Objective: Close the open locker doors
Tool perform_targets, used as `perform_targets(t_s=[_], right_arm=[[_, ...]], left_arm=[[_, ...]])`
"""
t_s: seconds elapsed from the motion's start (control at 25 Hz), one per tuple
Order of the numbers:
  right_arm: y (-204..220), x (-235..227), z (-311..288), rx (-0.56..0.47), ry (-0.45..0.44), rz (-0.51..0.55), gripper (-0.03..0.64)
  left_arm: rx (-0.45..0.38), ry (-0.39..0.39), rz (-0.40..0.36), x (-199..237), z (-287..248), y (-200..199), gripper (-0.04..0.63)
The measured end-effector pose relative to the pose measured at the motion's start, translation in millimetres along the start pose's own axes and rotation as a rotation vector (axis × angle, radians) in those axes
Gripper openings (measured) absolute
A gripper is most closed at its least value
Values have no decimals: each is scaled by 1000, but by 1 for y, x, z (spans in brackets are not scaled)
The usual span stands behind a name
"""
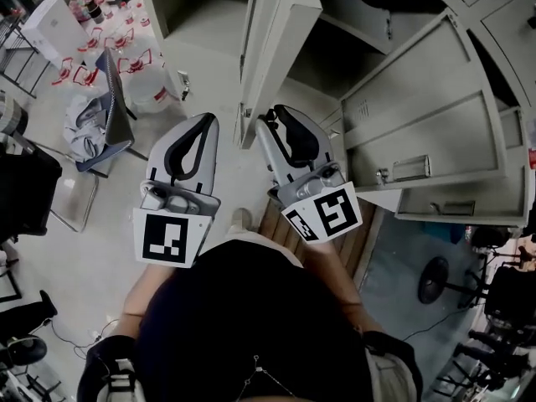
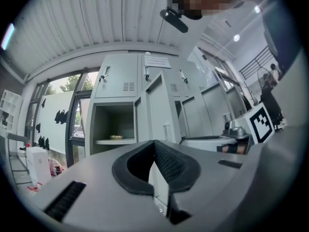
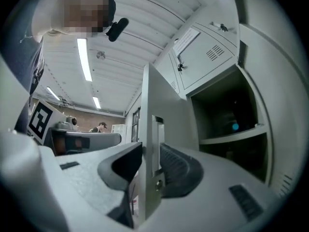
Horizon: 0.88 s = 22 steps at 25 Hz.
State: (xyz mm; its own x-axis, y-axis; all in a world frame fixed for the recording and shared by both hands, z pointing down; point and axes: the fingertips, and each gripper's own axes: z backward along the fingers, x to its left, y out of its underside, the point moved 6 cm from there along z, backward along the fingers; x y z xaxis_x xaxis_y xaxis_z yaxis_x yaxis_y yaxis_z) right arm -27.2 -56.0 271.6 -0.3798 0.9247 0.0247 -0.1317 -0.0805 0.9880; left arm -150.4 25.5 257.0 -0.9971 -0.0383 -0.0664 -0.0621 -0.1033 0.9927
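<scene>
The right gripper (image 1: 270,117) is clamped on the free edge of the open locker door (image 3: 149,95). In the right gripper view the thin grey panel stands between the two pads, one pad against each face, with its latch plate (image 3: 158,129) just at the jaw tips. This door stands upright with its long axis vertical. It is swung straight out from the lockers (image 2: 120,83), so its free edge points near, toward the person, and its hinged edge lies far; its broad faces turn left and right.

The left gripper (image 1: 206,122) sits just left of that door and apart from it, its jaw tips drawn together with nothing between them (in its own view the door shows only beyond the tips). Left of the door an open compartment (image 2: 113,122) holds a shelf (image 2: 113,141) with a small yellowish thing on it, too small to name.

To the right a second door (image 1: 427,132) hangs wide open, its ribbed inner face toward the person. At far left stand bottles (image 1: 109,36) and a chair (image 1: 113,111). A fan (image 1: 435,279) stands on the floor at near right.
</scene>
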Motion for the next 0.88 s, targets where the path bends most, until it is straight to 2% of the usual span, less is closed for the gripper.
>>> perform_targets(t_s=[0.4, 0.64, 0.88], right_arm=[[7, 5, -21, -27, -220, -113, 98], [9, 20, -41, -18, -263, -115, 98], [12, 37, -64, -6, -263, -110, 106]], left_arm=[[8, -142, -22, 11, 11, -2, 3], [1, -202, -26, 36, 18, -2, 3], [1, -186, -12, 63, 14, 0, 3]])
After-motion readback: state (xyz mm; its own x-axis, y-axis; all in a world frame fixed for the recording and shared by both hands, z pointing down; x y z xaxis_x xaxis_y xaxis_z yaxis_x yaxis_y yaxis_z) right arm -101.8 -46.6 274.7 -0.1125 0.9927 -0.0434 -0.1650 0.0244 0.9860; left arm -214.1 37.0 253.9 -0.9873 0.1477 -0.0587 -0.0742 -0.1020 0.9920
